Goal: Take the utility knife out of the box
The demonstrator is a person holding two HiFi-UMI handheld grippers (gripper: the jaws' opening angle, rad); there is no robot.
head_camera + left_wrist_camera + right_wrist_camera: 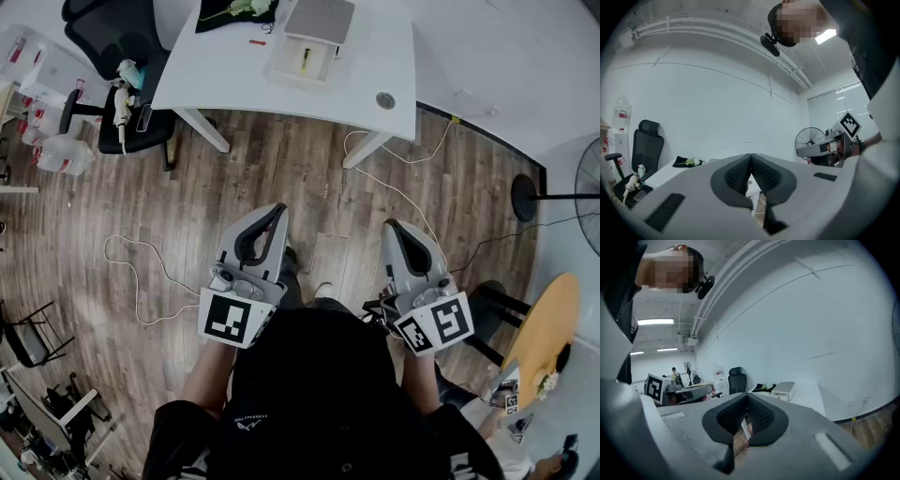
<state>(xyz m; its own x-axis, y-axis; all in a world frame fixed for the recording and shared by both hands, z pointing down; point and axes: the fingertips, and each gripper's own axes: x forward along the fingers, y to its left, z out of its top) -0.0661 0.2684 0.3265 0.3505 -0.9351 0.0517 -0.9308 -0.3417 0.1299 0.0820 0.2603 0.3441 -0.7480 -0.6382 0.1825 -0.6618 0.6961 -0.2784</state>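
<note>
An open white box (305, 64) stands on the far white table (244, 75), its lid (321, 19) lying just behind it. A slim yellowish utility knife (304, 58) lies inside. My left gripper (277, 208) and right gripper (391, 225) hover side by side over the wooden floor, well short of the table, both shut and empty. In the left gripper view the pads of the left gripper (751, 157) meet at the tip. The right gripper (747, 398) points toward the table, where the box (784, 390) shows beyond it.
A black office chair (112, 37) stands left of the table. White cables (141, 272) trail over the floor. A fan (591, 192) and its stand base (523, 197) are at the right, beside a round wooden table (544, 328). A black cloth with flowers (236, 11) lies on the table.
</note>
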